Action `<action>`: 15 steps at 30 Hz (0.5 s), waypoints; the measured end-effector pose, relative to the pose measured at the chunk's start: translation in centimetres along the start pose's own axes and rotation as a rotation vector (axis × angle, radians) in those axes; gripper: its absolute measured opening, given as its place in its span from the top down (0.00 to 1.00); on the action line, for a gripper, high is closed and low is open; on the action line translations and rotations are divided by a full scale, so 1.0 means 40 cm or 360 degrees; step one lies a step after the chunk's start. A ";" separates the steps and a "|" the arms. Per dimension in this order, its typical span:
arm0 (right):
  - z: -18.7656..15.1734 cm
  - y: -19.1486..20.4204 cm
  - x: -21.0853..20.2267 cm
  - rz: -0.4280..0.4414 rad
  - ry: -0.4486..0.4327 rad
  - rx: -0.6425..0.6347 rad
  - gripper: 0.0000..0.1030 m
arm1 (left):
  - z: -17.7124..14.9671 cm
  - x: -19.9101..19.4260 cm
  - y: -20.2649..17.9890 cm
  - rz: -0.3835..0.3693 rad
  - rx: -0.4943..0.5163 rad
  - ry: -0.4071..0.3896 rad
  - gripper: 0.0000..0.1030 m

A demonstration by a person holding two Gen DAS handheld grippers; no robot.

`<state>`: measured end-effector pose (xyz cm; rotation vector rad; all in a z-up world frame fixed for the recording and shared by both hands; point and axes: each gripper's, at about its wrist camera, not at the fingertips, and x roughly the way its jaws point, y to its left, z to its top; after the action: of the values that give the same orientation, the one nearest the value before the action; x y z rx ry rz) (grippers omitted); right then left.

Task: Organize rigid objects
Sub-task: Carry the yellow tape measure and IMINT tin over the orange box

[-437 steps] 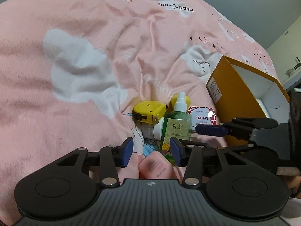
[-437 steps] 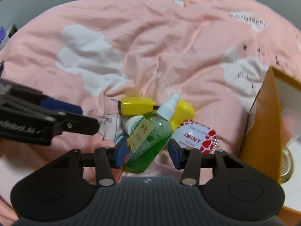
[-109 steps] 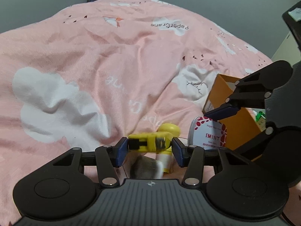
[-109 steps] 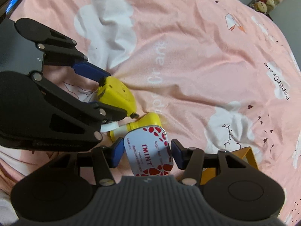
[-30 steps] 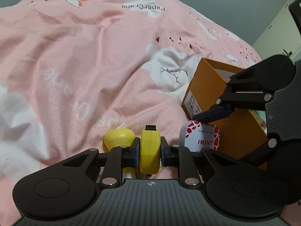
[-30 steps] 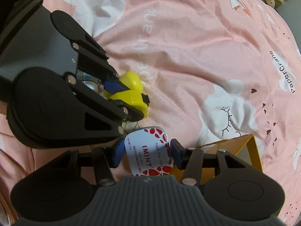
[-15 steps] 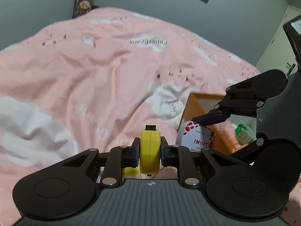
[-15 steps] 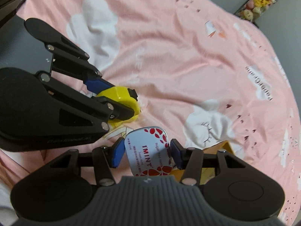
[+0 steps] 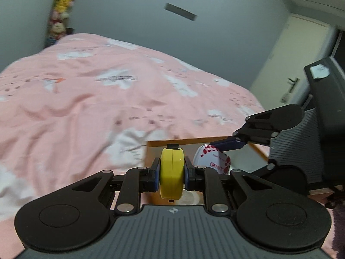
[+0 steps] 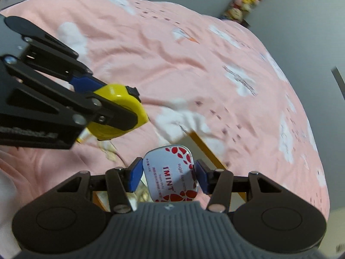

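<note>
While the pink bed (image 9: 86, 112) fills both frames, the orange box (image 9: 194, 140) sits lower centre. Left tongs (image 9: 171, 173) clench the yellow tape measure (image 9: 171, 172); right tongs (image 10: 168, 176) grasp the mint tin (image 10: 170, 172), which could slip if knocked against the box rim.

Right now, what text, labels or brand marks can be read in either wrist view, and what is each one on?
"IMINT": red letters on the lid of the mint tin held in the right gripper.
"sugar free mints": small grey print on the same lid.
"fresh picks", or close to it: tiny line beside the brand, not surely legible.
A line of Chinese characters on the lid: too small to read.
Printed words on the pink bedspread: blurred, unreadable.
Yellow tape measure in the left gripper: no text visible.
</note>
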<state>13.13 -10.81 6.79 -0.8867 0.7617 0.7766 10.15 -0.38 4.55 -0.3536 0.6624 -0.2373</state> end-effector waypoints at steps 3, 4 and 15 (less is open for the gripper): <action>-0.045 -0.042 -0.004 -0.0032 0.0044 0.0090 0.49 | 0.009 0.042 -0.035 -0.0084 0.0013 0.0038 0.78; -0.062 -0.055 -0.002 -0.0045 0.0065 0.0117 0.49 | 0.011 0.059 -0.047 -0.0108 0.0012 0.0056 0.78; -0.219 -0.167 0.106 -0.0018 0.0334 0.0379 0.49 | -0.018 0.235 -0.132 -0.0265 0.0020 0.0333 0.78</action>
<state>18.66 -20.12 2.06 -0.7633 1.0113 0.5736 16.35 -8.43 0.88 -0.3756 0.8381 -0.4415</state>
